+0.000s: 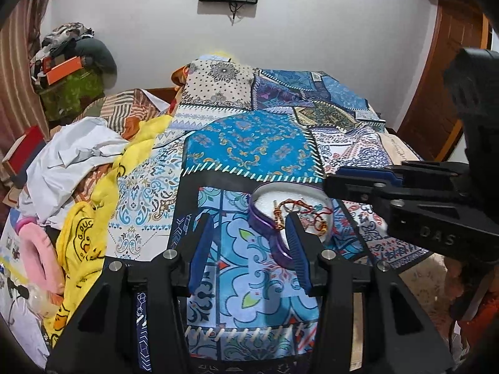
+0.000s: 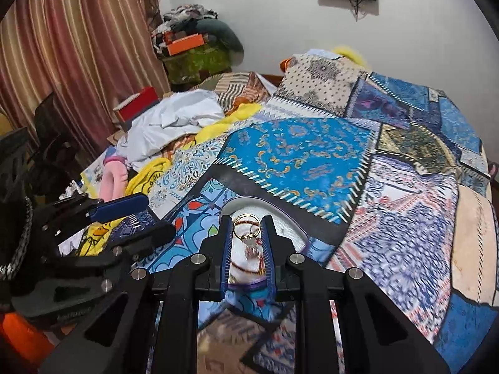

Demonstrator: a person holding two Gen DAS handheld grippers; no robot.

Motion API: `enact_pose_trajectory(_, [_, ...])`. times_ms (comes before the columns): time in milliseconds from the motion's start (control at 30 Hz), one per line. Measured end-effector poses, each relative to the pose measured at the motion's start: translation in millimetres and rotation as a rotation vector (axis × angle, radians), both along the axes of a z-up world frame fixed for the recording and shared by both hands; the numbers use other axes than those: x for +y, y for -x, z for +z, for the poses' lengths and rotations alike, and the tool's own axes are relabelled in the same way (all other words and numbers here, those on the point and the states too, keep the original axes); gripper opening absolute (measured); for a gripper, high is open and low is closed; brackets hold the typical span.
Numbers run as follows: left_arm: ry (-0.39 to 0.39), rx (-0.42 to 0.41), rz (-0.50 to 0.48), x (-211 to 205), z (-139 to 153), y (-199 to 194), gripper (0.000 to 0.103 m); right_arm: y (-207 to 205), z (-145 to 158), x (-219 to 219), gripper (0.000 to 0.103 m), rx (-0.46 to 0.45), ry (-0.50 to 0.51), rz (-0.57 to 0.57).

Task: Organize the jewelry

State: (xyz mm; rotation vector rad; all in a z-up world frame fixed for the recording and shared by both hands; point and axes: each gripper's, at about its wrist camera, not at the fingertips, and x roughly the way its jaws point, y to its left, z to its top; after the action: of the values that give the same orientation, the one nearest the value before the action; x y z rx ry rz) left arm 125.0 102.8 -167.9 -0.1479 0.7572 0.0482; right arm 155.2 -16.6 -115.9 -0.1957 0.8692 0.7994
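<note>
**Jaws over jewelry dish: left empty, right nearly shut**

Jaws first, left to right. Left gripper (image 1: 249,237) is seen about half open, nothing between the pads; only bedspread (image 1: 249,143) shows through the gap. Its right fingertip sits just beside the purple rim of the dish (image 1: 280,187). Right gripper (image 2: 248,233) is nearly closed, a narrow gap left. A gold ring (image 2: 246,218) and red cord (image 2: 249,258) are seen through that gap, but whether anything is actually pinched cannot be told; motion blur hides the contact.

Container: one round white dish with purple rim, set on the bedspread, near the bed's front edge. Held inside: a tangle of red cord bracelets (image 1: 299,215), a gold clasp piece and the ring. Nothing jewelry-like is seen outside it.

Risks, judged:
- Cords look tangled. If one strand is lifted, the whole bundle could be dragged out.
- Dish rests on soft fabric. A nudge on the rim from the left fingertip could tip it or slide it.
- Small ring could be dropped into the busy pattern and lost.
- Both grippers are crowded over the same dish; fingers could be knocked together.
</note>
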Motion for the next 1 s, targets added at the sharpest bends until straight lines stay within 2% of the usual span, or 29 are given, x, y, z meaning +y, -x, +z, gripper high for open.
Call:
enact_pose_trajectory(200, [0.013,0.014,0.011,9,-9,-7,0.047,-18,-18,16,0.017,0.082,0.01,0.018])
enact_pose_trajectory(600, [0.018,0.03,0.021,14,-16,-12,0.047,-25,-34,24,0.017,0.151,0.063,0.013])
enact_pose_trajectory(800, [-0.002,-0.003,0.016,5,3,-5,0.047,-17,-10,6,0.018,0.111,0.008,-0.015])
enact_pose_trajectory(1000, [-0.044,-0.093,0.001,-14,42,13,0.047,9,42,-25,0.018,-0.023,-0.07,-0.051])
